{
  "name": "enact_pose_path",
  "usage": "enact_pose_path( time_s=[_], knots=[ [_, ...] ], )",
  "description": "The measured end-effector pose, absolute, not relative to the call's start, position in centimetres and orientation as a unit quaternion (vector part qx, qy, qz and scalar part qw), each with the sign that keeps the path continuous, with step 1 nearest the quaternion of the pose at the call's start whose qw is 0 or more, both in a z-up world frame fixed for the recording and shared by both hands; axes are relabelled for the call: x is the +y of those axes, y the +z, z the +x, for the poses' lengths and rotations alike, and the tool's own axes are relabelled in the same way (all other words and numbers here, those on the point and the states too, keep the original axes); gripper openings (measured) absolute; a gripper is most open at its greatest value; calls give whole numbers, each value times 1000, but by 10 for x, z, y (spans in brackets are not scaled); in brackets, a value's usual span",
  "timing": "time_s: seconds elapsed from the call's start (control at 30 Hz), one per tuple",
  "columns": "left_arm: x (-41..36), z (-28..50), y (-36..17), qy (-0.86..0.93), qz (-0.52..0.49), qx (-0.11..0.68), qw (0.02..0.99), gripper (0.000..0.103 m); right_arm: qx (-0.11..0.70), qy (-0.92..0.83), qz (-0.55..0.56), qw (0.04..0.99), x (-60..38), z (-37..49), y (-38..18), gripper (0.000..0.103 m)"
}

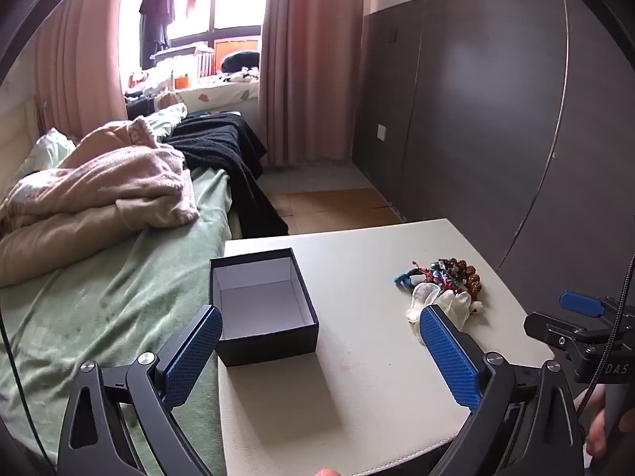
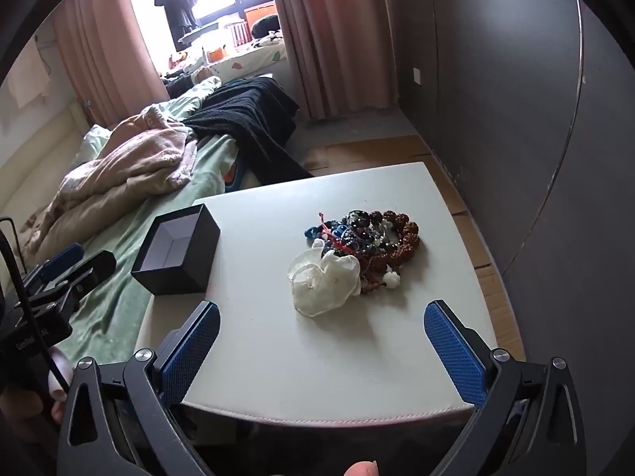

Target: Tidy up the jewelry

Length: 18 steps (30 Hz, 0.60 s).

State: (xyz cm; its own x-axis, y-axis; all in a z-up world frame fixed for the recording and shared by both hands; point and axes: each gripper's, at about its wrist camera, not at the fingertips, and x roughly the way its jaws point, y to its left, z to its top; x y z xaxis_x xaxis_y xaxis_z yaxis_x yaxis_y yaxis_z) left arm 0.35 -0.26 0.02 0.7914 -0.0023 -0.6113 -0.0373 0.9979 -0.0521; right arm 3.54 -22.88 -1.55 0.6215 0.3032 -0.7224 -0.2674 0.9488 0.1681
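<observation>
An open, empty black box (image 1: 262, 306) with a white inside stands at the left edge of the white table (image 1: 357, 377); it also shows in the right wrist view (image 2: 176, 250). A pile of beaded bracelets (image 2: 377, 238) and a white fabric piece (image 2: 323, 283) lies on the table's right part; the pile also shows in the left wrist view (image 1: 444, 281). My left gripper (image 1: 319, 341) is open and empty, just in front of the box. My right gripper (image 2: 321, 333) is open and empty, in front of the pile above the table (image 2: 278, 341).
A bed with a green sheet (image 1: 99, 297), a pink blanket (image 1: 99, 186) and a black blanket (image 1: 230, 150) lies to the left of the table. A dark wardrobe (image 1: 496, 119) stands on the right. Wooden floor (image 1: 337, 206) lies beyond the table.
</observation>
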Motion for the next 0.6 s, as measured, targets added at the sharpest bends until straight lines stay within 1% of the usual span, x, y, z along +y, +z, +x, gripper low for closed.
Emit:
enact_pose_path(
  time_s=[0.13, 0.6],
  knots=[
    [-3, 3, 0, 6, -23, 320, 947, 100, 391, 143, 0, 909, -227, 33, -11, 103],
    [0, 2, -4, 14, -29, 319, 947, 100, 391, 137, -7, 910, -227, 31, -10, 103]
  ],
)
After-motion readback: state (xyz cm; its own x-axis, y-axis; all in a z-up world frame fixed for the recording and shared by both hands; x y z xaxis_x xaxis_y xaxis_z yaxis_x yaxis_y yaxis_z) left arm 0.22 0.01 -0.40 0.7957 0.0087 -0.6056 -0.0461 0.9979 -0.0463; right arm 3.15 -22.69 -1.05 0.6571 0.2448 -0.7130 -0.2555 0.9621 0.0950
